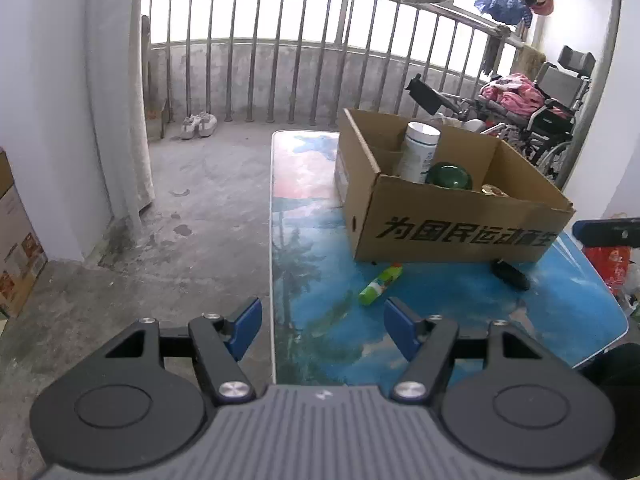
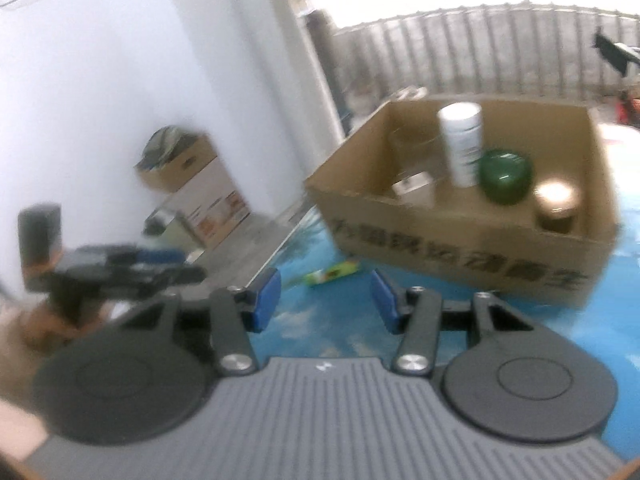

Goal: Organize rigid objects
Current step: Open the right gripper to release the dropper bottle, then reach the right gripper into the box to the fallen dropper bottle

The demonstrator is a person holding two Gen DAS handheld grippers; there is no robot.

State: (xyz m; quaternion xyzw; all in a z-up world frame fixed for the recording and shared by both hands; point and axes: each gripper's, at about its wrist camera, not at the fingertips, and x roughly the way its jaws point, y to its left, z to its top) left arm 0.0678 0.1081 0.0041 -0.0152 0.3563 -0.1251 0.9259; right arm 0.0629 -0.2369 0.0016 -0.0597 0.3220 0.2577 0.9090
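Observation:
An open cardboard box (image 1: 460,232) stands on the blue printed table (image 1: 320,340). Inside it are a white bottle (image 1: 420,150), a dark green round jar (image 1: 448,176) and a gold-lidded jar (image 2: 558,204). A small green and yellow tube (image 1: 378,284) lies on the table in front of the box, and a black object (image 1: 510,274) lies by the box's right corner. My left gripper (image 1: 322,330) is open and empty, just short of the tube. My right gripper (image 2: 326,300) is open and empty, near the tube (image 2: 332,272); its view is blurred. The box (image 2: 460,256) also shows there.
The table's left edge (image 1: 273,280) drops to a concrete floor. A metal railing (image 1: 300,60) and a wheelchair (image 1: 552,112) stand behind. A cardboard carton (image 1: 16,240) sits at the far left. The other gripper (image 2: 108,268) shows at left in the right wrist view.

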